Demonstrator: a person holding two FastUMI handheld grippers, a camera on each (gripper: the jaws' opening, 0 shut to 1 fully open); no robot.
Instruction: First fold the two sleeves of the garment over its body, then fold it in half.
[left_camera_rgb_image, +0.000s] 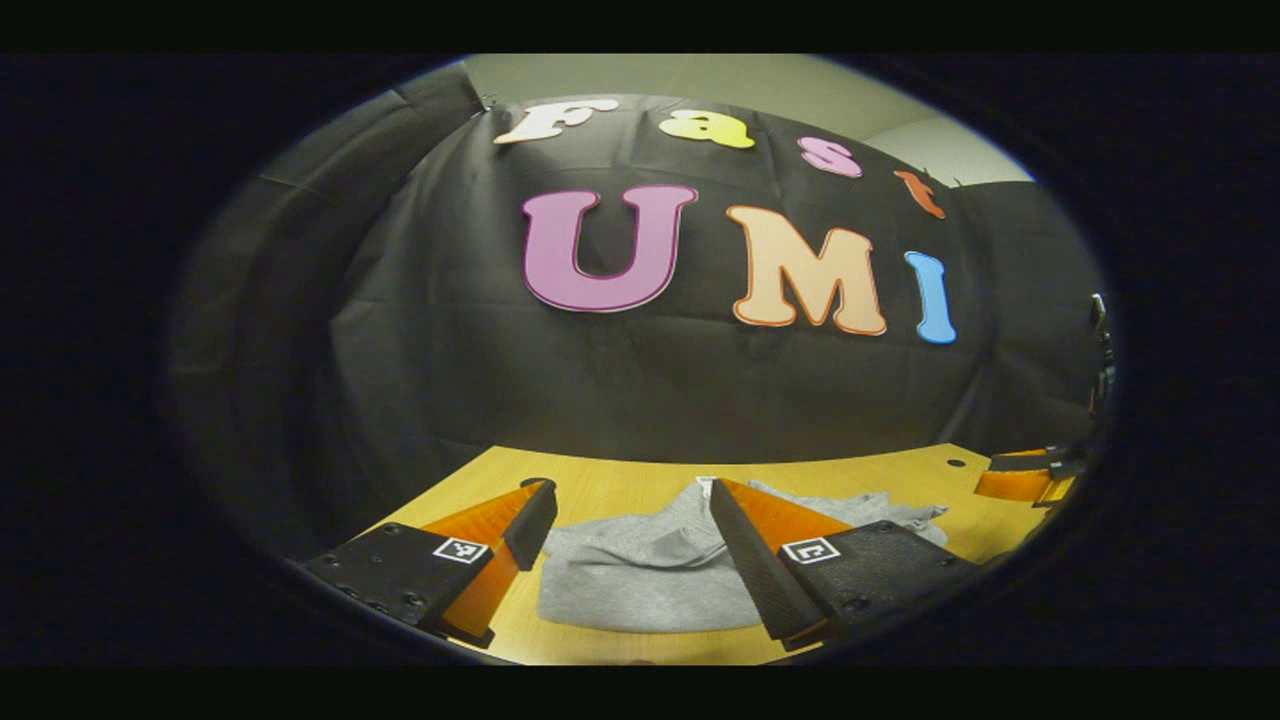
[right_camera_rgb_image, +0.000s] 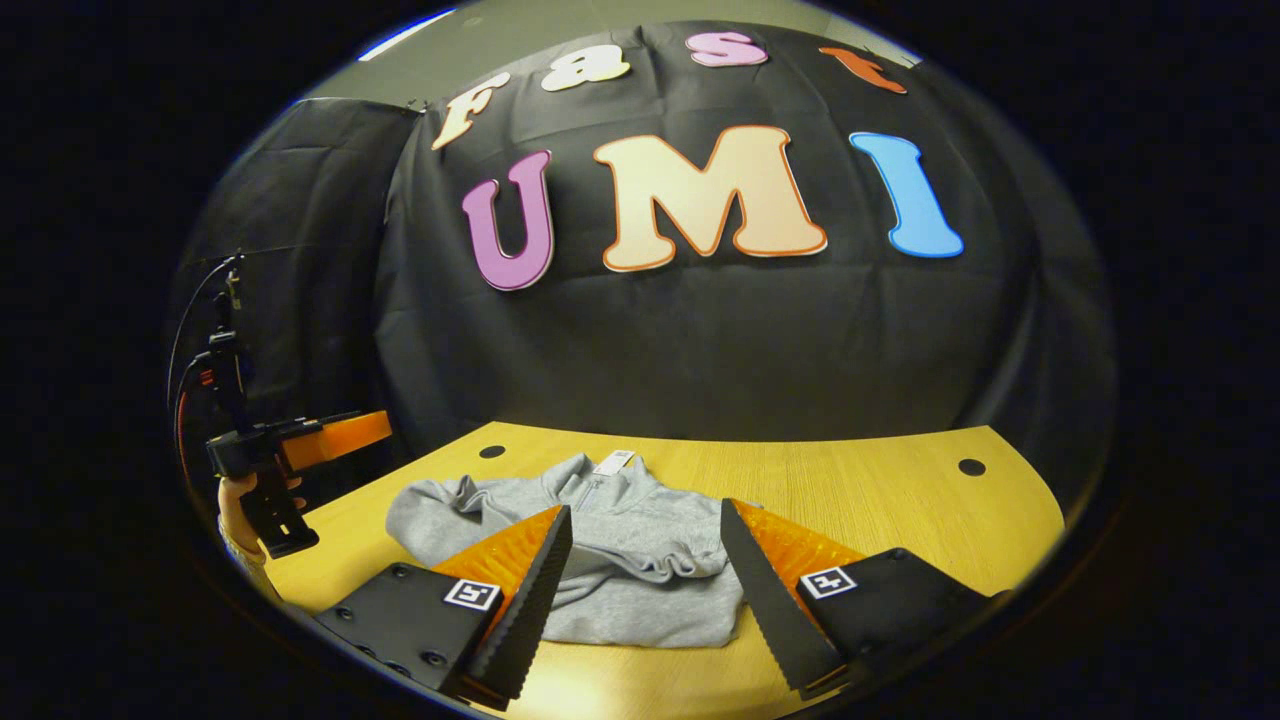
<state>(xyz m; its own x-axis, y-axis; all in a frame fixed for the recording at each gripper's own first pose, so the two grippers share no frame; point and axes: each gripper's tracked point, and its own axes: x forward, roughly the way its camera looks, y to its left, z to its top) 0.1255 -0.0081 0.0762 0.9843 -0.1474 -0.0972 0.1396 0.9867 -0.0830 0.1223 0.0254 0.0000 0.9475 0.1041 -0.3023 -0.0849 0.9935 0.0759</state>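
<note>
Two claws open wide, holding nothing. Left claw (left_camera_rgb_image: 630, 495) hovers over grey garment (left_camera_rgb_image: 640, 575), lower centre of left gripper view. Right claw (right_camera_rgb_image: 645, 520) above garment (right_camera_rgb_image: 620, 560), which lies bunched on wooden counter (right_camera_rgb_image: 880, 510). Hand (right_camera_rgb_image: 235, 510) grips left claw (right_camera_rgb_image: 335, 430) at left edge.

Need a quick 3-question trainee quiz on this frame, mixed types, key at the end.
1. True or false: the left gripper is shut on the grey garment.
2. What does the garment lie on? A) the wooden table B) a chair C) the floor
3. Fill in: in the right gripper view, the white tag sits at the garment's ____.

Key:
1. False; both the left gripper and the right gripper are open, holding nothing.
2. A
3. collar
</note>
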